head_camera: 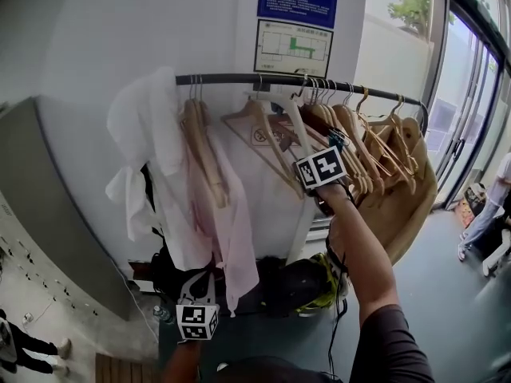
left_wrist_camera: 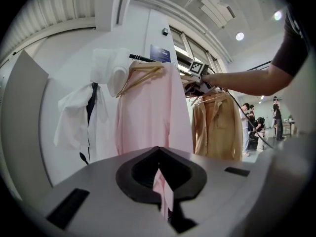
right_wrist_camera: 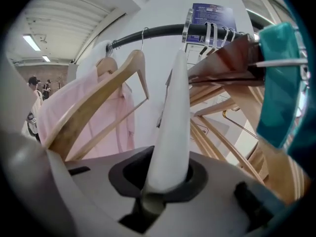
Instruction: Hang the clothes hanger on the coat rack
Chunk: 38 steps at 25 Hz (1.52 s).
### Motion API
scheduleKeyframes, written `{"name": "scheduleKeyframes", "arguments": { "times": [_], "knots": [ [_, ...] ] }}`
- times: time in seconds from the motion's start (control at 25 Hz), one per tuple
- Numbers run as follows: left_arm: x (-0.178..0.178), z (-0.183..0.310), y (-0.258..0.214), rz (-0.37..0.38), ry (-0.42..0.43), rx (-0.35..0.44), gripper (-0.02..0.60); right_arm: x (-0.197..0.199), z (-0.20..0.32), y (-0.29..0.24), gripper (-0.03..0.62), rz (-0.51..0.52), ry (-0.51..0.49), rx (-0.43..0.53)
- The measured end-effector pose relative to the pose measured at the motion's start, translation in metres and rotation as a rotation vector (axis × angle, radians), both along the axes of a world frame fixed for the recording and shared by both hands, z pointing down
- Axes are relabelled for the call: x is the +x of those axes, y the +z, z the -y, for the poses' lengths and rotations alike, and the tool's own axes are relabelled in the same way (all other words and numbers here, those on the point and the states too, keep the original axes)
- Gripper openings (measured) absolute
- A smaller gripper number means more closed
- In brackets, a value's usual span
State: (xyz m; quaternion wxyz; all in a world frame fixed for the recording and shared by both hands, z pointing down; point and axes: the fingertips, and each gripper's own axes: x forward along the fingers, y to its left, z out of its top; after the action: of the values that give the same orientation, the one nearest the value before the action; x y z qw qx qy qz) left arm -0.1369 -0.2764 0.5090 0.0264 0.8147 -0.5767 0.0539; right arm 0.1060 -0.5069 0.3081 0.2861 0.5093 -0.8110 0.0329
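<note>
A black rail (head_camera: 239, 78) of the coat rack runs across the top of the head view. My right gripper (head_camera: 306, 152) is raised just under it, shut on one arm of a white hanger (head_camera: 281, 110). In the right gripper view that arm (right_wrist_camera: 173, 127) rises from the jaws up to the rail (right_wrist_camera: 158, 32); I cannot tell whether its hook sits over the rail. Low down, my left gripper (head_camera: 203, 287) is shut on the hem of a pink shirt (head_camera: 227, 214). A fold of the pink cloth (left_wrist_camera: 163, 191) is pinched between its jaws.
White garments (head_camera: 148, 150) hang at the rail's left end. Several wooden hangers (head_camera: 359, 146) and a tan jacket (head_camera: 407, 190) crowd its right end. A grey cabinet (head_camera: 48, 214) stands at the left. Bags (head_camera: 307, 286) lie under the rack. People stand by the glass doors (head_camera: 483, 214).
</note>
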Motion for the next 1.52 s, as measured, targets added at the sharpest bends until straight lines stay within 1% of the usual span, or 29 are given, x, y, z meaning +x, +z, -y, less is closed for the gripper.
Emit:
{"name": "scheduleKeyframes", "arguments": {
  "times": [0.12, 0.36, 0.56, 0.64, 0.76, 0.84, 0.92, 0.96, 1.0, 1.12, 1.28, 1.44, 1.52],
  "knots": [
    [-0.004, -0.001, 0.001, 0.003, -0.007, -0.002, 0.008, -0.001, -0.001, 0.006, 0.067, -0.017, 0.0, -0.01],
    [0.0, 0.001, -0.005, -0.001, 0.011, 0.004, 0.009, -0.007, 0.0, 0.021, 0.067, -0.01, -0.004, -0.032],
    [-0.011, 0.004, -0.015, -0.023, -0.013, 0.008, 0.009, -0.01, -0.001, 0.024, 0.069, 0.0, -0.007, -0.042],
    [-0.012, 0.01, -0.023, -0.013, -0.012, 0.019, 0.009, -0.01, 0.0, 0.022, 0.069, -0.003, -0.002, -0.038],
    [-0.003, 0.018, -0.031, 0.003, 0.016, 0.024, 0.009, -0.008, 0.002, 0.02, 0.069, 0.002, 0.001, -0.017],
    [0.002, 0.02, -0.033, 0.005, 0.035, 0.024, 0.009, -0.008, 0.003, 0.014, 0.079, 0.045, -0.009, 0.026],
    [0.005, 0.017, -0.034, 0.006, 0.047, 0.023, 0.009, -0.007, 0.0, 0.005, 0.162, 0.103, -0.013, 0.086],
    [0.007, 0.016, -0.035, 0.007, 0.05, 0.021, 0.009, -0.006, -0.003, 0.0, 0.186, 0.128, -0.015, 0.116],
    [0.009, 0.015, -0.035, 0.009, 0.054, 0.02, 0.009, -0.004, -0.006, -0.005, 0.197, 0.15, -0.018, 0.144],
    [0.016, 0.019, -0.035, 0.013, 0.065, 0.019, 0.009, 0.003, -0.019, -0.022, 0.21, 0.185, -0.004, 0.243],
    [0.028, 0.018, -0.039, 0.006, 0.085, 0.023, 0.009, 0.019, -0.046, -0.033, 0.216, 0.169, 0.05, 0.386],
    [0.034, 0.022, -0.056, -0.007, 0.101, 0.054, 0.009, 0.034, -0.08, -0.035, 0.218, 0.15, 0.098, 0.48],
    [0.04, 0.022, -0.062, -0.019, 0.116, 0.062, 0.009, 0.043, -0.109, -0.034, 0.218, 0.178, 0.129, 0.521]
  ]
}}
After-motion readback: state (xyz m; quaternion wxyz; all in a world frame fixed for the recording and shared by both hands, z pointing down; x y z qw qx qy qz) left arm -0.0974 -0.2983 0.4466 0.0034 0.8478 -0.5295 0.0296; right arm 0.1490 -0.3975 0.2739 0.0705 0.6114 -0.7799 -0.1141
